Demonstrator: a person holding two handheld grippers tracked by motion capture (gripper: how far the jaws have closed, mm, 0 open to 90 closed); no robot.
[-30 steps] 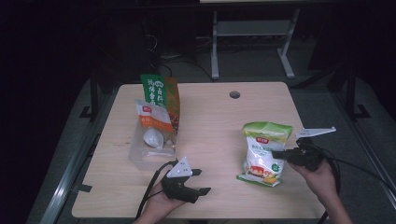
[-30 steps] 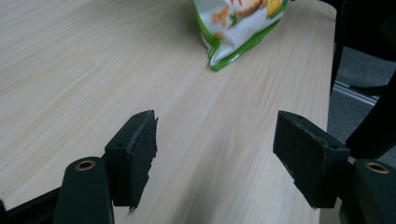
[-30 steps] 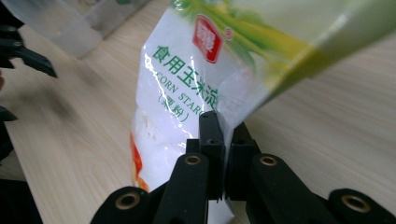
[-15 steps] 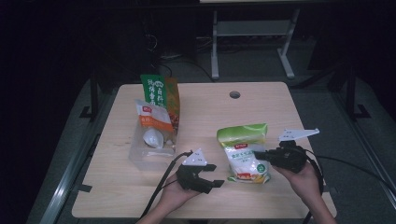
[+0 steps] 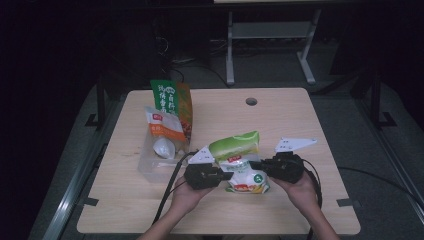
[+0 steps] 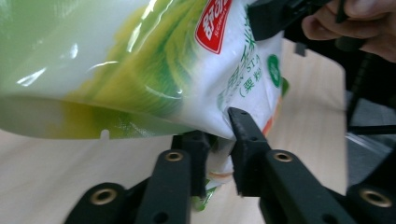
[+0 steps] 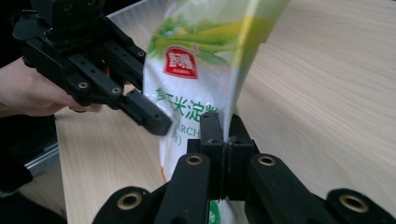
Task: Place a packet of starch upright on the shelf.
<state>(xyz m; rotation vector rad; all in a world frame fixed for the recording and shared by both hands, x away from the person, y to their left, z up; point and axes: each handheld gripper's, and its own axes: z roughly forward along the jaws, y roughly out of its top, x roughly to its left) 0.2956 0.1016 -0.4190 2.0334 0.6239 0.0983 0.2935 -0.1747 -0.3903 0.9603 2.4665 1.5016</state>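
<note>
The starch bag (image 5: 242,167) now sits near the worktop's front edge, shifted left from its earlier place. Left gripper (image 5: 220,176) jaws have just closed onto it; right gripper (image 5: 256,165) remains clamped on its opposite edge

Black two-jaw grippers (image 5: 227,176) (image 5: 256,167), brass-ringed screw holes along jaws, grey three-cornered top plates, black trailing cables; forearms seemingly bare, though dim.

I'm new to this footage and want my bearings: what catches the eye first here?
The green and white pouch, held just above the near middle of the table by both grippers: the left gripper has just closed on its one side, the right gripper pinches the opposite edge. Back left, an orange and green bag stands in a clear tub.
</note>
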